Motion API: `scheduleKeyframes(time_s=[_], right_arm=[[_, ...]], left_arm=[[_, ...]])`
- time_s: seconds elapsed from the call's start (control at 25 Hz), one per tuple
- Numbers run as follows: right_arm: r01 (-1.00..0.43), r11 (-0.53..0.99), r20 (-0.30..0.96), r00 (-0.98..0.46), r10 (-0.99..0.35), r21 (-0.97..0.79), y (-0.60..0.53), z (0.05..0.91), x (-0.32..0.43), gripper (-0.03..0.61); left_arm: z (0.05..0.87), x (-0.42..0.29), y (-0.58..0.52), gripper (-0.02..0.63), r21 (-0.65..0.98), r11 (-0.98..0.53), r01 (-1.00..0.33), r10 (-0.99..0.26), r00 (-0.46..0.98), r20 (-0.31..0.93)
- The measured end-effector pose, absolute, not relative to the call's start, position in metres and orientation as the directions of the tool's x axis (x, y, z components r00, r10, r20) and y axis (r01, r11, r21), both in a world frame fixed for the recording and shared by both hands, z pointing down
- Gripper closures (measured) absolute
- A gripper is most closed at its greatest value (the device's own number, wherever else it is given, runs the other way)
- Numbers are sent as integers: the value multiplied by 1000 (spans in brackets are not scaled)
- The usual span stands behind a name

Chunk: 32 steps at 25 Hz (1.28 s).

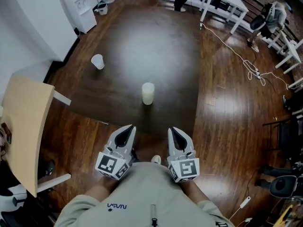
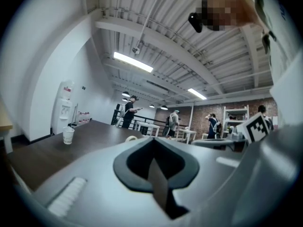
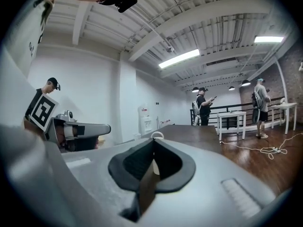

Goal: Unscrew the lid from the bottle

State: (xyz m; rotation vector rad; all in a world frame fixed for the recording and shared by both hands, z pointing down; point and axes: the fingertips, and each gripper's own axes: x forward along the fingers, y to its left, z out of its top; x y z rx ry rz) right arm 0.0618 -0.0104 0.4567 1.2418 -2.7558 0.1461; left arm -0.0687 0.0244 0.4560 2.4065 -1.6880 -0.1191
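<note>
A pale cream bottle [image 1: 148, 93] stands upright near the middle of the dark table [image 1: 156, 46]. Both grippers hover side by side at the table's near edge, short of the bottle. My left gripper [image 1: 127, 131] is shut with nothing in it, and my right gripper [image 1: 174, 132] is shut and empty too. In the left gripper view only the bottle's top [image 2: 131, 138] peeks over the shut left gripper [image 2: 152, 141]. In the right gripper view the bottle's lid [image 3: 157, 135] shows just beyond the shut right gripper [image 3: 154, 142], with the left gripper [image 3: 80, 129] off to the side.
A clear plastic cup [image 1: 97, 61] stands on the table's far left part. A light wooden tabletop [image 1: 26, 122] juts in at the left. A water dispenser [image 1: 80, 6], white tables [image 1: 222, 4] and a floor cable [image 1: 246, 63] lie beyond. People stand at the back.
</note>
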Motion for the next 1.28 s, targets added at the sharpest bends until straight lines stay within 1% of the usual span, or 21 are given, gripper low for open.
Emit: scheduleKeyframes(time_s=[0.4, 0.56, 0.64, 0.72, 0.88, 0.96, 1.08, 1.28], right_arm=[[-815, 579, 229, -566, -792, -12, -59, 470, 14, 580], [-838, 546, 276, -529, -803, -18, -71, 485, 5, 529], [-832, 554, 305, -532, -790, -15, -78, 495, 0, 481], [-814, 580, 337, -551, -763, -16, -84, 510, -4, 426], [-752, 656, 373, -625, -686, -53, -95, 550, -11, 358], [-719, 692, 392, -657, -644, -66, -102, 568, -12, 320], [-658, 750, 424, -700, -575, -69, -108, 587, -17, 296], [-569, 820, 457, -748, -481, -68, -123, 617, -41, 268]], left_arm=[[446, -115, -56, 611, 175, -507, -844, -854, 519, 27], [459, -130, -75, 612, 178, -556, -812, -817, 573, 61], [466, -135, -87, 611, 177, -572, -801, -800, 593, 95], [474, -136, -95, 611, 184, -582, -792, -787, 606, 117], [496, -132, -101, 611, 211, -573, -792, -782, 605, 150], [506, -126, -103, 597, 229, -554, -801, -788, 592, 166], [519, -119, -102, 557, 248, -509, -824, -802, 559, 211], [531, -128, -96, 501, 258, -459, -850, -807, 520, 278]])
